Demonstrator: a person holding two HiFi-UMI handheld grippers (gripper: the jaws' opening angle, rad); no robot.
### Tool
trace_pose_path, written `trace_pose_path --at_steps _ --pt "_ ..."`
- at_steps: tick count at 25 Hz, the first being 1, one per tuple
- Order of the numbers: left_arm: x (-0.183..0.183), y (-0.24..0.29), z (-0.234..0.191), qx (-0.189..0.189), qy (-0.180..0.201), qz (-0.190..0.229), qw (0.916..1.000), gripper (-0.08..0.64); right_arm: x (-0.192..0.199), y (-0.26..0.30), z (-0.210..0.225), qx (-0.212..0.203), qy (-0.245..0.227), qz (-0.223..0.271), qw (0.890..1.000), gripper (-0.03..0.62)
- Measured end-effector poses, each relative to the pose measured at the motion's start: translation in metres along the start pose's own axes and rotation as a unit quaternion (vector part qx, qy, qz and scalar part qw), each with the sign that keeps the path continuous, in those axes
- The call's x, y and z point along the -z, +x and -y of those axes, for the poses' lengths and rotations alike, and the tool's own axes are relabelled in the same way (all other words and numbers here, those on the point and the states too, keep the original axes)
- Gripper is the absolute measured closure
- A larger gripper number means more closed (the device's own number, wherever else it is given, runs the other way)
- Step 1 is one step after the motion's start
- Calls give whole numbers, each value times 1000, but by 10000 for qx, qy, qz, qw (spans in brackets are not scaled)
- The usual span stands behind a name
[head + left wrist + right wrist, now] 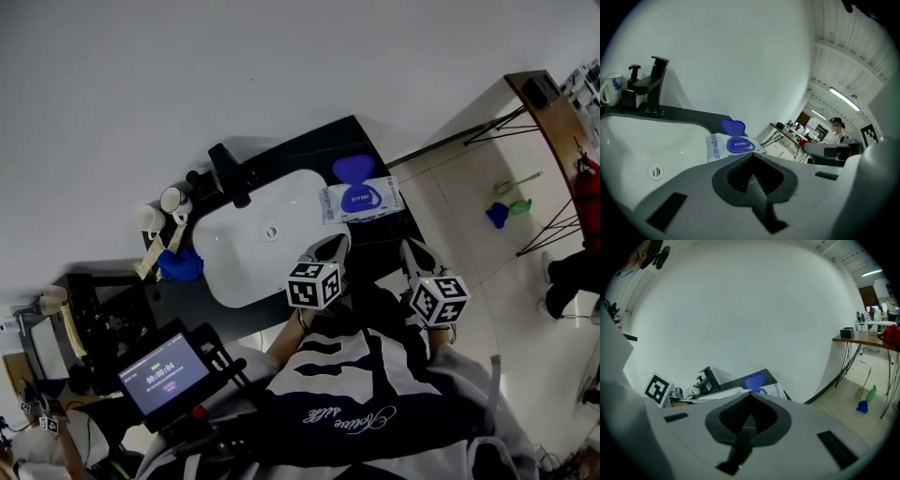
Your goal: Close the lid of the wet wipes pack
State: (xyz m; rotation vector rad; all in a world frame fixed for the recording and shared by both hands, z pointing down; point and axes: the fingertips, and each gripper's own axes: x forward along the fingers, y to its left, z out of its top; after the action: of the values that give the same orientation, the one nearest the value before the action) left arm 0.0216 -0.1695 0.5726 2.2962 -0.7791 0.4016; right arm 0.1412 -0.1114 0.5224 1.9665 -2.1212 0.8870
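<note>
The wet wipes pack (pixel 362 199) lies flat on the dark counter just right of the white sink (pixel 234 253). Its blue flip lid (pixel 352 169) stands open on the wall side of the pack. In the left gripper view the pack (pixel 723 145) and raised lid (pixel 733 126) lie just beyond the jaws. The right gripper view shows the lid (pixel 754 380) over its jaws. My left gripper (pixel 332 247) hovers at the sink's near edge, short of the pack, shut and empty. My right gripper (pixel 413 253) hangs to the pack's near right, also shut on nothing.
A black faucet (pixel 231 174) and two white cups (pixel 172 199) stand behind the sink, with a blue cloth (pixel 180 265) at its left. A timer screen (pixel 163 371) sits at lower left. A wooden table (pixel 555 114) and cleaning tools (pixel 507 210) are off to the right.
</note>
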Motion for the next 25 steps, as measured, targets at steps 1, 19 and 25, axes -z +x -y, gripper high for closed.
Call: trace_pose_path --at_steps 1,19,25 --pt "-2 4 -4 -80 -30 -7 10000 561 -5 5 0 -70 -80 -26 9999 594" --pt "32 84 -55 -1100 -745 -773 9881 561 -54 167 62 -1367 -1333 -1121 9752 594" --pt "32 87 -59 -1233 -886 -781 9853 561 -49 234 70 -1922 -1802 -1802 9477 594"
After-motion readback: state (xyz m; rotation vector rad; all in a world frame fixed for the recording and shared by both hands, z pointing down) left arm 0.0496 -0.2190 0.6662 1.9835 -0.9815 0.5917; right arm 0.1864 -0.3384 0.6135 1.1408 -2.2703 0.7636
